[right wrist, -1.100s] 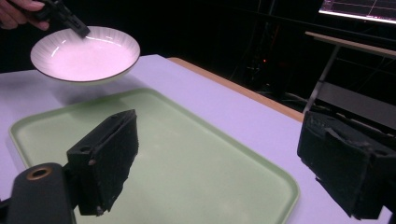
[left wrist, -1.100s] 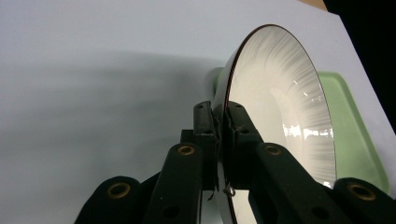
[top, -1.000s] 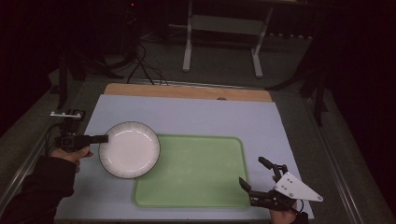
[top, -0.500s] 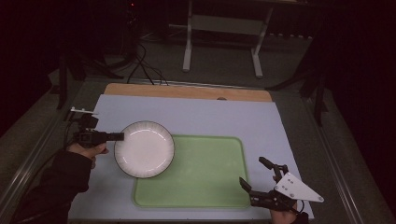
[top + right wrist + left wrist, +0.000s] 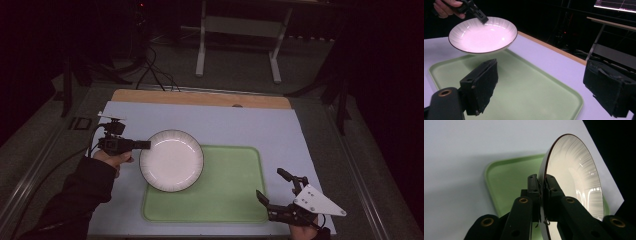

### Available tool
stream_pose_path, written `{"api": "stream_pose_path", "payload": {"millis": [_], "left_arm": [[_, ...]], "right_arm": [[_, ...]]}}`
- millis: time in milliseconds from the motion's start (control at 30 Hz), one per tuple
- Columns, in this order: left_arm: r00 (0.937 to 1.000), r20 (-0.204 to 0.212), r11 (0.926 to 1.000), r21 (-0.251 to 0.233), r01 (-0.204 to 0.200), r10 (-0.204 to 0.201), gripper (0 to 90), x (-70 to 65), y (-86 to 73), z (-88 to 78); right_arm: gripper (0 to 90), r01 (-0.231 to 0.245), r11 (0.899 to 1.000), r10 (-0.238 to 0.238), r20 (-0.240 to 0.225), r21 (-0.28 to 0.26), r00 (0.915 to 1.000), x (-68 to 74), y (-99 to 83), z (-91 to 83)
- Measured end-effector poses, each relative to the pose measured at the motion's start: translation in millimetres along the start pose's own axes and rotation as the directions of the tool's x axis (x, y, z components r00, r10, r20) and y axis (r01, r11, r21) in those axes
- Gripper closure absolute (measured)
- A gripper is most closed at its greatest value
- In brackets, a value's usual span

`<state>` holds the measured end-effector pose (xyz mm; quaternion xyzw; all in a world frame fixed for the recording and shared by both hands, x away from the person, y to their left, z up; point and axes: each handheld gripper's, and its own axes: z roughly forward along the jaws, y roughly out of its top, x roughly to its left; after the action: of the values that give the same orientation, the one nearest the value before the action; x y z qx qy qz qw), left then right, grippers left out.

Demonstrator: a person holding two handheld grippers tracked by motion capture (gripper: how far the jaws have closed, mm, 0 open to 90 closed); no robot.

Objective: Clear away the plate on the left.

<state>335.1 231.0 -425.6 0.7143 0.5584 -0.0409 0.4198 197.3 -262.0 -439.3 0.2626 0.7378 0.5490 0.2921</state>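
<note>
Above the tray's point(image 5: 235, 200) left end, the left gripper point(image 5: 144, 145) pinches the plate point(image 5: 171, 160) by its rim and carries it clear of the surface. Near the tray's right corner, the right gripper point(image 5: 276, 190) waits, jaws spread and empty. Next, I judge, the plate needs lowering flat onto the tray before release.

One white plate point(image 5: 171, 160), one green tray point(image 5: 225, 195), two tongs point(image 5: 145, 145) point(image 5: 274, 192).
</note>
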Motion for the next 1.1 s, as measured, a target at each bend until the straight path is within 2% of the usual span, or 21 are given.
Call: {"api": "stream_pose_path", "payload": {"millis": [300, 733, 900, 1000, 1100], "left_arm": [[0.9989, 0.034, 0.9992, 0.022, -0.033, 0.033, 84.7, -17.9, 5.4, 19.4], [0.9937, 0.085, 0.996, 0.045, -0.078, 0.074, 84.6, -44.4, 12.0, 45.6], [0.9935, 0.082, 0.9953, 0.049, -0.084, 0.08, 84.5, -49.6, 12.7, 53.3], [0.9925, 0.097, 0.9954, 0.052, -0.08, 0.074, 84.5, -50.9, 10.8, 59.0], [0.9902, 0.109, 0.9941, 0.055, -0.094, 0.087, 84.6, -54.0, 8.9, 63.6]], "right_arm": [[12.4, -0.001, 1.0, 0.001, -0.001, -0.001, 1.0, -0.2, 0.0, -0.5], [12.4, 0.0, 1.0, 0.0, -0.002, 0.001, 1.0, -0.4, -0.2, -0.4], [12.4, 0.0, 1.0, 0.0, -0.001, 0.001, 1.0, -0.4, -0.2, -1.0], [12.4, 0.0, 1.0, 0.0, -0.001, 0.002, 1.0, -0.7, -0.4, -1.2], [12.4, 0.001, 1.0, -0.001, -0.003, 0.004, 1.0, -0.9, -0.5, -0.9]]}}
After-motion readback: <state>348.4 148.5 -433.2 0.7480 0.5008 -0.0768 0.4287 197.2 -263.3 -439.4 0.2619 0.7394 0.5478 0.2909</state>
